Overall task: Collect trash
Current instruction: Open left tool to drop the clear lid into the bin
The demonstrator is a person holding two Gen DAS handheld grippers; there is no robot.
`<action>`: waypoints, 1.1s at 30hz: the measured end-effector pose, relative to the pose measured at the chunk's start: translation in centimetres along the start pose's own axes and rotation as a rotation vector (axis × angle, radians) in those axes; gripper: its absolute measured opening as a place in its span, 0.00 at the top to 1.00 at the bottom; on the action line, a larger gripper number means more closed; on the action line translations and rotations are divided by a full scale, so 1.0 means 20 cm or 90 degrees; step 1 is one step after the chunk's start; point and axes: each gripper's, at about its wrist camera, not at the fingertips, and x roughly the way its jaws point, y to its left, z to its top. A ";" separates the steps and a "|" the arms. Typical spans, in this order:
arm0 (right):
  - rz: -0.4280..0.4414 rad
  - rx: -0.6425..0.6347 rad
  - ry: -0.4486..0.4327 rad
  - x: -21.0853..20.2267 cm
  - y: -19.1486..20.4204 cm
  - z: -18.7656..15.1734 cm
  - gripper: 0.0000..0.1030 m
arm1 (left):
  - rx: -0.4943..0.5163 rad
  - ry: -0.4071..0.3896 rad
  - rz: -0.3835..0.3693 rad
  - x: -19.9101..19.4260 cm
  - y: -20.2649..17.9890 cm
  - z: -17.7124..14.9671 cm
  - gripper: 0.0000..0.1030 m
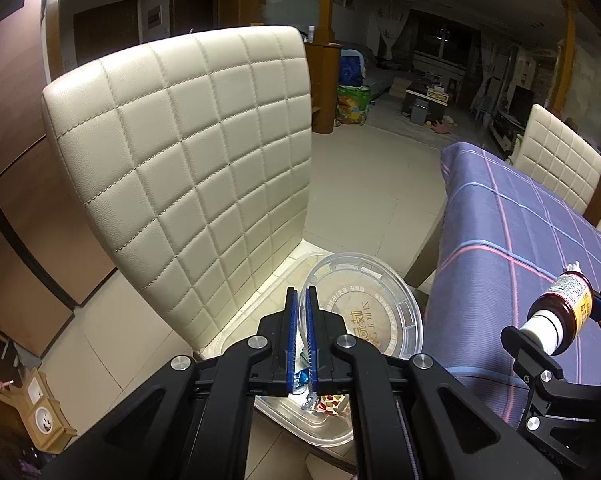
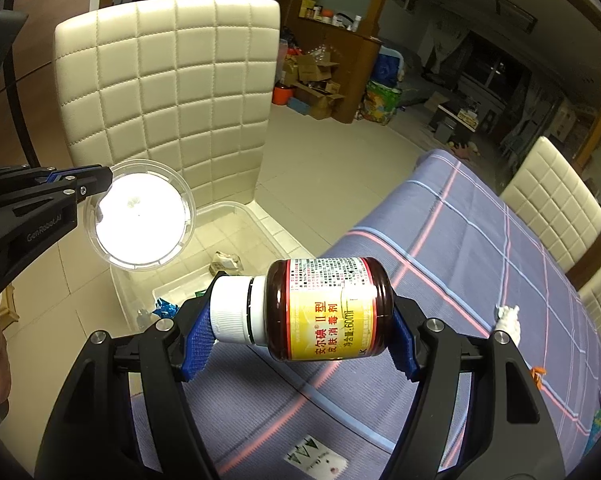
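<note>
Brown bottle [image 2: 328,308] sits clamped end to end in the right tool [image 2: 300,336]; left tool [image 1: 302,340] pinches a clear lid [image 1: 364,308], both poised above the bin [image 2: 236,240] for dropping.

1. The clear storage bin [image 2: 260,220] sits on the floor in front of the chair [image 2: 168,80], left of the table [image 2: 480,240].
2. Wrappers [image 2: 226,260] lie in the bin.
3. The round lid [image 2: 140,216] hangs above the bin.
4. The bottle [image 2: 324,308] lies sideways over the table's edge, right of the lid.
</note>
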 end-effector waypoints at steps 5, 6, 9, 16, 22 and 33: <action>0.003 -0.008 -0.003 0.02 0.03 0.03 0.32 | -0.007 0.003 0.002 0.03 0.04 0.01 0.95; 0.004 -0.009 -0.002 0.02 0.03 0.04 0.32 | -0.008 0.002 0.004 0.03 0.05 0.01 0.95; 0.006 -0.012 -0.002 0.04 0.05 0.05 0.32 | -0.011 0.002 0.008 0.04 0.07 0.02 0.95; 0.011 -0.017 0.000 0.08 0.07 0.09 0.32 | -0.016 0.004 0.020 0.06 0.10 0.02 0.95; 0.015 -0.022 0.001 0.12 0.10 0.13 0.32 | -0.023 0.009 0.024 0.09 0.14 0.02 0.95; 0.021 -0.029 0.008 0.18 0.14 0.18 0.32 | -0.030 0.019 0.028 0.16 0.19 0.02 0.95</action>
